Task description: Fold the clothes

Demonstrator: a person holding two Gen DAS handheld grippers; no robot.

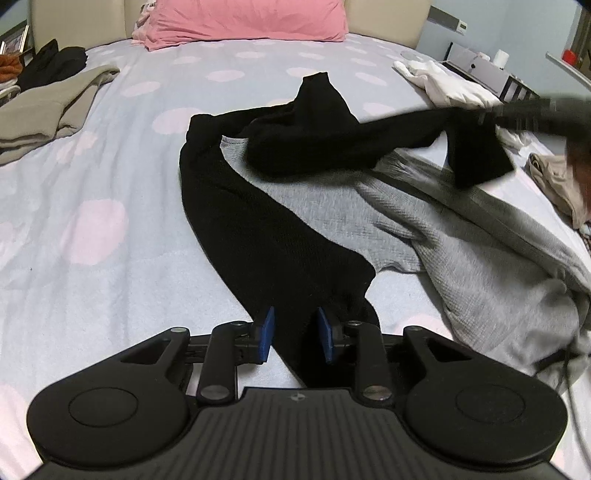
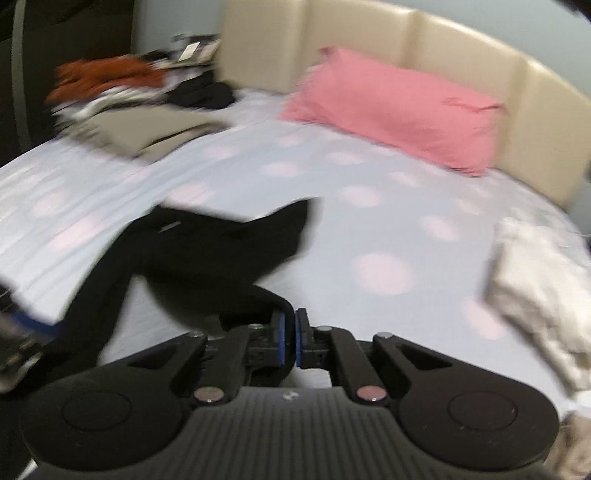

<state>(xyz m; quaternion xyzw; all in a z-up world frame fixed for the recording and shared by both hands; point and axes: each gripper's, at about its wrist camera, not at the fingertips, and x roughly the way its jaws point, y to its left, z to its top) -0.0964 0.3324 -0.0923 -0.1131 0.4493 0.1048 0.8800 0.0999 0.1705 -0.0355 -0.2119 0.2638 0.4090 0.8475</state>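
One black garment [image 1: 280, 236] lies stretched across the bed [image 1: 92, 221], a long narrow run of it reaching from the middle of the sheet down to the left tongs [image 1: 295, 334]. Their two blue pads [image 1: 266, 334] stand a little apart, with the near end of the black cloth lying between them; whether either pad presses on it cannot be told. The far part of the garment is lifted off the bed toward the right, where a blurred dark shape holds it up. In the right wrist view the right tongs [image 2: 290, 341] are closed, pads all but touching, with a fold of the same black cloth [image 2: 207, 254] at their left pad; whether it is truly pinched cannot be told through the blur. One grey garment [image 1: 461, 240] lies partly beneath the black one. One pink pillow [image 1: 243, 18] rests against the cream headboard [image 2: 406, 51]. One beige garment [image 1: 48, 107] lies at the left edge, a white one [image 1: 439, 83] at the right, and a mixed heap of clothes [image 2: 110, 81] sits beyond the beige piece.
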